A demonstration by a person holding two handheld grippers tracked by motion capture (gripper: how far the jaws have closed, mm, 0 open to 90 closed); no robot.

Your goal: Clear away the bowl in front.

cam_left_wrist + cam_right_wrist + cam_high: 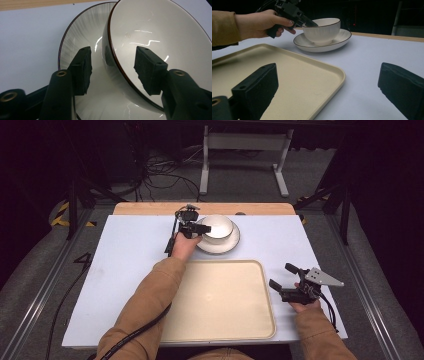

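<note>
glazed white ceramic bowl (160, 37), slick and breakable, sits on its ribbed plate (80, 32) as my left gripper (113, 67) straddles the rim wall, jaws apart, not yet pinching; right gripper (324, 85) idles agape.

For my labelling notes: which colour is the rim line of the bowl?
Dark brown, on a white bowl; clearest in the left gripper view.

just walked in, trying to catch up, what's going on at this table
A person works a gripper in each hand. The left gripper straddles the rim of the white bowl, one jaw inside and one outside, pads not yet pressing on it. The bowl sits on a plate. The right gripper rests open beside the bare beige tray.
</note>
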